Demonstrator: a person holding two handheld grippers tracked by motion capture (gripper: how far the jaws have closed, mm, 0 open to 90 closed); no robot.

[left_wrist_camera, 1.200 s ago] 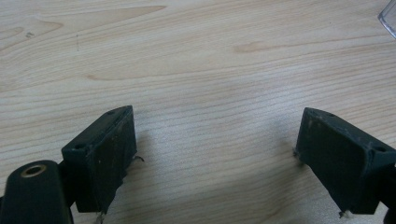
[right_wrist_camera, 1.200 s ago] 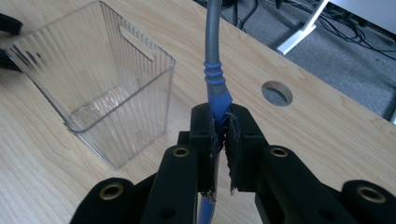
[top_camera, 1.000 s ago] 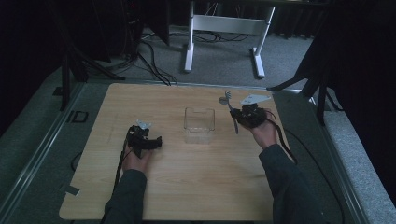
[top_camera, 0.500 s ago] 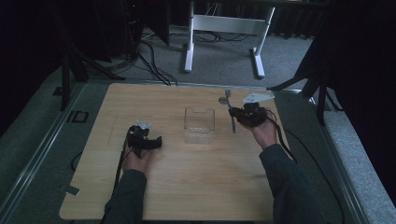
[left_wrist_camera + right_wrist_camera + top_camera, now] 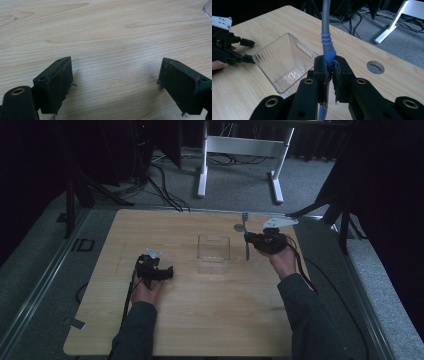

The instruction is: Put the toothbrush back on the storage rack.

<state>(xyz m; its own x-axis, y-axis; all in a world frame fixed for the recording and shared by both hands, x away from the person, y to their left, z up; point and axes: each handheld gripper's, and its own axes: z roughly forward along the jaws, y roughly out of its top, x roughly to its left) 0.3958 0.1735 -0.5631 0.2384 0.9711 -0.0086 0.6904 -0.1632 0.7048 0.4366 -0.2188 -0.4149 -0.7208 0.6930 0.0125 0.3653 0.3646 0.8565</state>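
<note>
Spreading across the high view, the wooden table [image 5: 200, 320] carries a clear plastic bin [image 5: 213, 254] near its middle — ribbed, open-topped, with nothing visible inside. At about eight o'clock from the bin, the left gripper [image 5: 169, 271] rests low over bare wood, its jaws spread wide with nothing between them. At roughly two o'clock from the bin, the right gripper [image 5: 330, 75] is clamped on the blue handle of a grey-shafted utensil [image 5: 325, 27] — beside the bin, not in it — whose head I cannot make out.
</note>
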